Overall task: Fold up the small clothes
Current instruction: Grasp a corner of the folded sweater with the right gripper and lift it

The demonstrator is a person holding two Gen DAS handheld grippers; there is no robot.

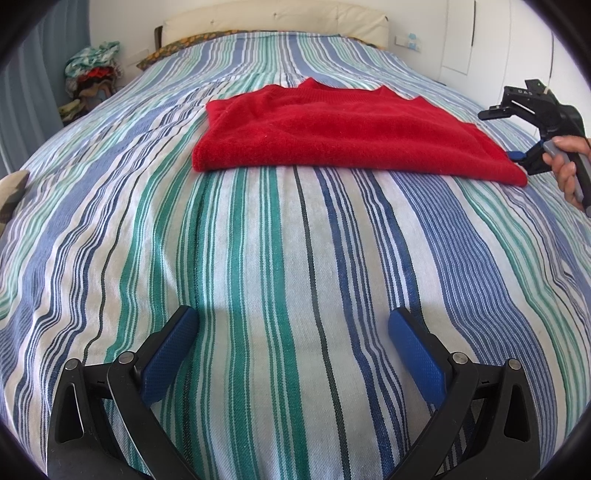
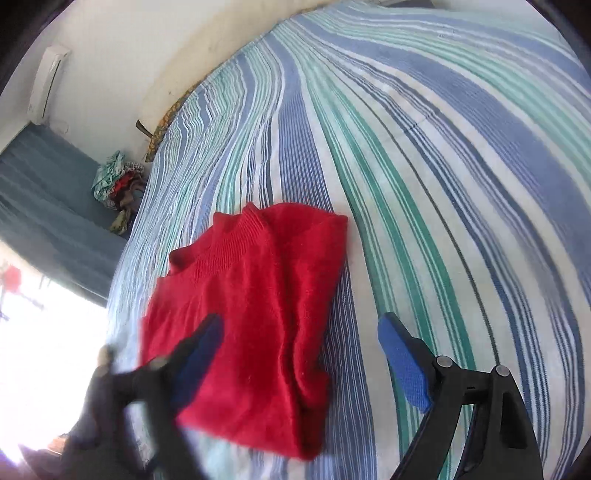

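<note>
A folded red sweater (image 1: pixel 332 133) is laid on the bed (image 1: pixel 258 258), the left gripper (image 1: pixel 293 354) spread at 6 o'clock, the right gripper (image 2: pixel 299 354) spread empty above its edge.

A bed with a striped cover (image 1: pixel 258 240) in blue, green and white fills the space under and ahead of the claws. Beyond it stand a cream headboard (image 1: pixel 273 18) and white wall (image 1: pixel 491 33). Left: blue curtain (image 2: pixel 48 206), bright window (image 2: pixel 40 350), air conditioner (image 2: pixel 46 83).

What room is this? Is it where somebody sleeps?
Most likely a bedroom: a big bed with a striped bedspread, a cushioned headboard against the wall, and a pile of clothes beside it.
</note>
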